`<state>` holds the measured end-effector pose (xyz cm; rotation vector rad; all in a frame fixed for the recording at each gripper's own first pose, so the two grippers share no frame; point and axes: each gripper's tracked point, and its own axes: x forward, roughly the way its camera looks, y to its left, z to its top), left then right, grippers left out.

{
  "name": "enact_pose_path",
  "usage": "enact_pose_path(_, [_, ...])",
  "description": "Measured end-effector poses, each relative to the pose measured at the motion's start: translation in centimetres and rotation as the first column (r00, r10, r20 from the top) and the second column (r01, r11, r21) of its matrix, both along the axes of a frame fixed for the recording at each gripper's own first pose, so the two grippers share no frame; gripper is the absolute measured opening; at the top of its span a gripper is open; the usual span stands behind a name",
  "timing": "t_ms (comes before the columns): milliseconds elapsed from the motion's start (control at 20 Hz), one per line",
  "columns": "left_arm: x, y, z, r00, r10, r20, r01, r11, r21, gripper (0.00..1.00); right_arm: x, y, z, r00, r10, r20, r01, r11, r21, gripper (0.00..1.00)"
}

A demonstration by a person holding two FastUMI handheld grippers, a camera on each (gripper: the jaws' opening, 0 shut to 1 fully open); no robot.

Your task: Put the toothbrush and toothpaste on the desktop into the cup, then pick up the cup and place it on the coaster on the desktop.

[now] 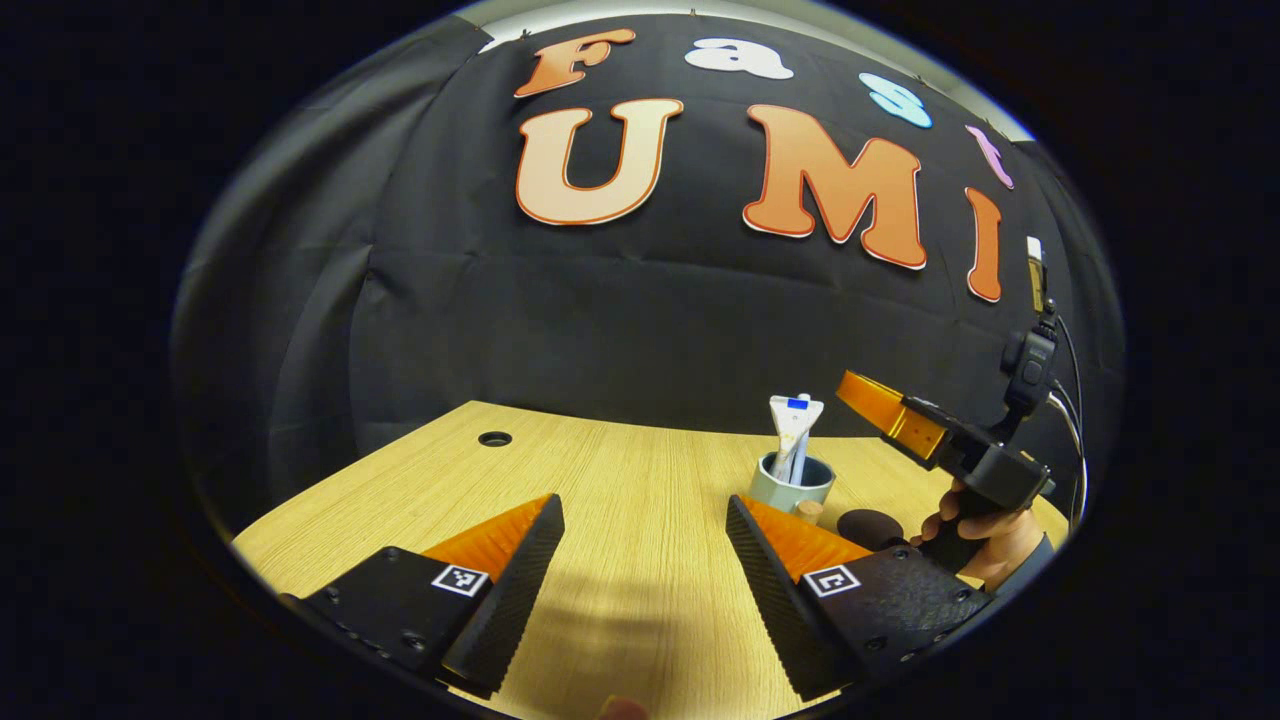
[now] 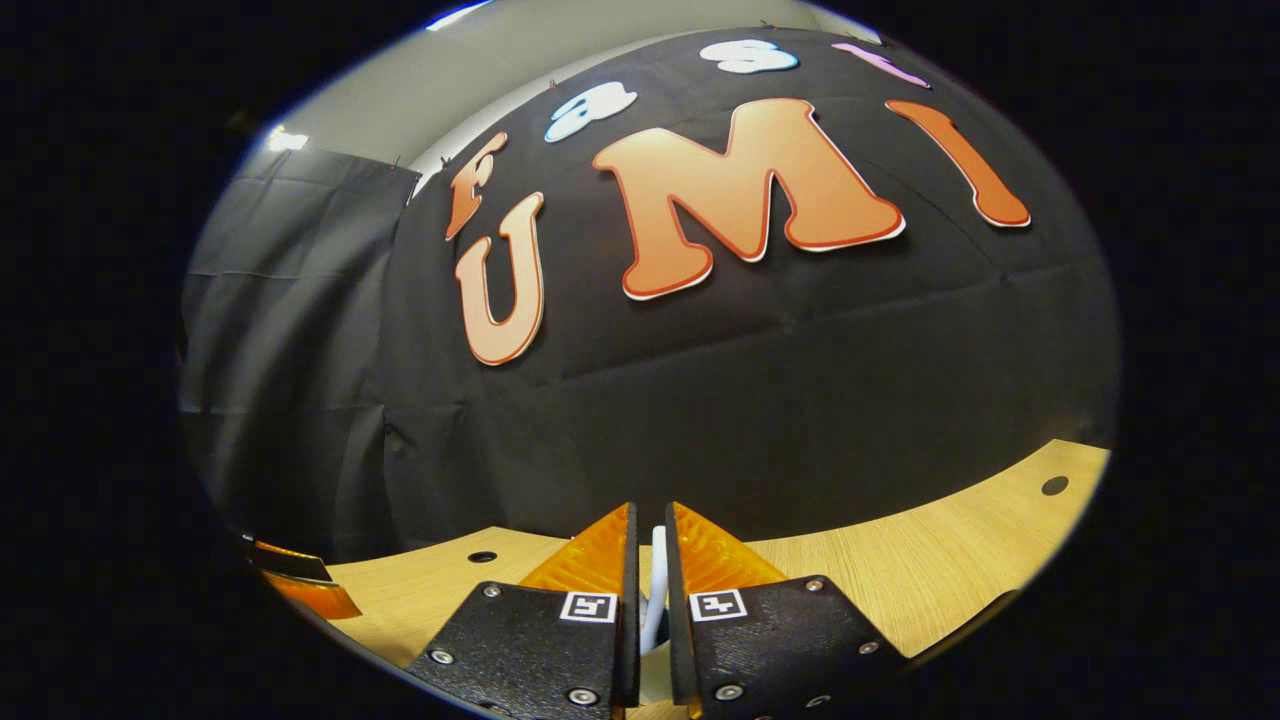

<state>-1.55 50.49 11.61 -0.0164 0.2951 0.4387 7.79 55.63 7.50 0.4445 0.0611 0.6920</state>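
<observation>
A pale cup (image 1: 793, 482) stands on the wooden desk (image 1: 620, 470), right of centre in the left gripper view, with the toothpaste tube (image 1: 793, 420) upright inside it. My left gripper (image 1: 645, 505) is open and holds nothing, short of the cup. A hand holds my right gripper (image 1: 850, 385) in the air, just above and to the right of the cup. In the right gripper view, the right gripper (image 2: 650, 510) is shut on a thin white toothbrush handle (image 2: 656, 580) that runs between its fingers. A dark round coaster (image 1: 868, 525) lies right of the cup.
A small cork-coloured knob (image 1: 808, 510) sits at the cup's base. The desk has a cable hole (image 1: 494, 438) at the back left and another cable hole (image 2: 1053, 485) near the far right. My left gripper's orange finger (image 2: 300, 590) shows at the lower left of the right gripper view.
</observation>
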Motion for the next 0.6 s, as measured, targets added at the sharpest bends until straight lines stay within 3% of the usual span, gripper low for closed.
enact_pose_path(100, [0.4,-0.9,0.6,1.0,-0.015,0.0,0.015,1.0,0.018,0.98,-0.4,-1.1,0.7,1.0,-0.002,0.008,0.002,1.0,-0.031,0.16])
enact_pose_path(300, [2.0,-3.1,2.5,0.996,-0.083,-0.009,0.083,0.996,0.04,0.98,-2.3,-3.5,1.3,0.999,0.035,-0.01,-0.036,0.995,-0.093,0.33])
enact_pose_path(450, [3.4,-4.5,3.5,0.992,-0.127,-0.029,0.127,0.991,0.029,0.98,-3.8,-5.8,2.2,0.999,0.041,0.003,-0.04,0.991,-0.127,0.6])
enact_pose_path(600, [4.8,-5.8,4.0,0.984,-0.168,-0.065,0.169,0.986,0.001,0.98,-5.2,-8.1,3.3,0.998,0.041,0.037,-0.035,0.988,-0.153,0.75])
